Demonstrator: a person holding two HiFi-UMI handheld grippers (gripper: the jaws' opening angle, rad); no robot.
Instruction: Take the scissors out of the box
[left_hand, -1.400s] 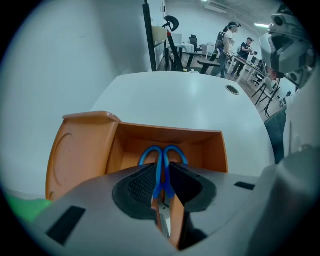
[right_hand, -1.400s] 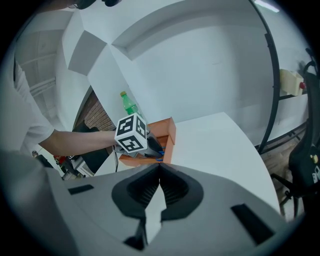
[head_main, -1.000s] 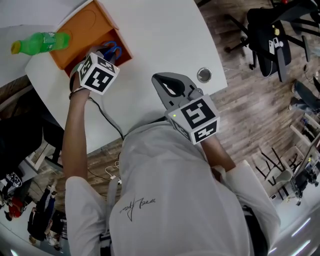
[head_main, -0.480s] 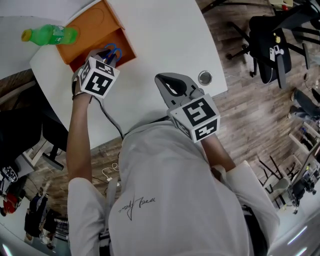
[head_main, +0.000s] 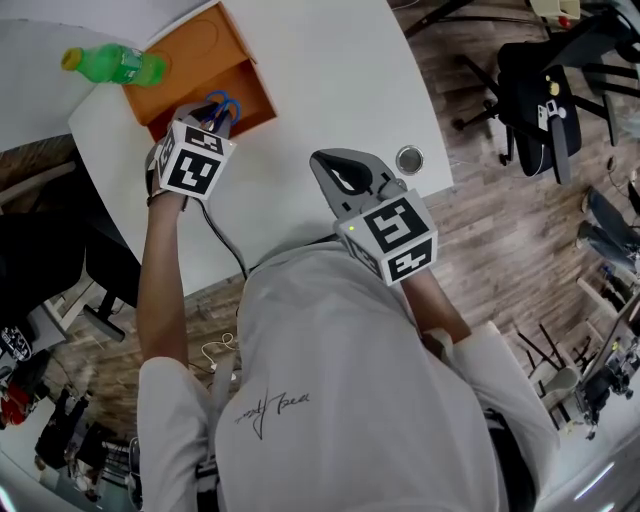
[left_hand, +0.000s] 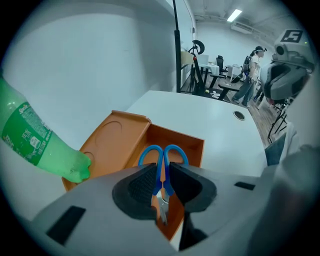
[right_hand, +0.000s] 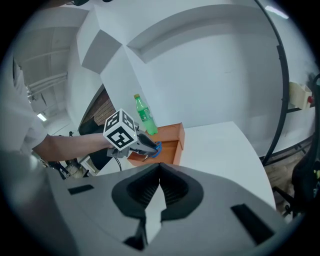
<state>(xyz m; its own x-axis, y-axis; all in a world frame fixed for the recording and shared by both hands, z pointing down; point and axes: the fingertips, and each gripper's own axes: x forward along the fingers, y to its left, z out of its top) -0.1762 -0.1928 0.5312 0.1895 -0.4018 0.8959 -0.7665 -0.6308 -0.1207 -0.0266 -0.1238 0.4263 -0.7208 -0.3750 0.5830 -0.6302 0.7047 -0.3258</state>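
An open orange box (head_main: 190, 55) lies at the far left of the white table (head_main: 320, 70). My left gripper (head_main: 208, 122) hangs over the box's open compartment, pointing steeply down, shut on the blue-handled scissors (head_main: 222, 103). In the left gripper view, the scissors (left_hand: 162, 154) stand upright between the pads (left_hand: 142, 182), handle loops on top, metal blades pointing down into the box (left_hand: 117, 145). My right gripper (head_main: 335, 172) hovers over the table's near edge, shut and empty. From the right gripper view (right_hand: 160, 176), the left gripper (right_hand: 145, 145) and box (right_hand: 172, 136) lie ahead.
A green plastic bottle (head_main: 110, 65) lies beside the box's flat lid. A round metal grommet (head_main: 408, 156) sits in the table near its right edge. Office chairs (head_main: 540, 80) stand on the wooden floor to the right. A cable trails off the table's near edge.
My left gripper has risen a little with the scissors in its jaws and rolled slightly. The right gripper has stayed put.
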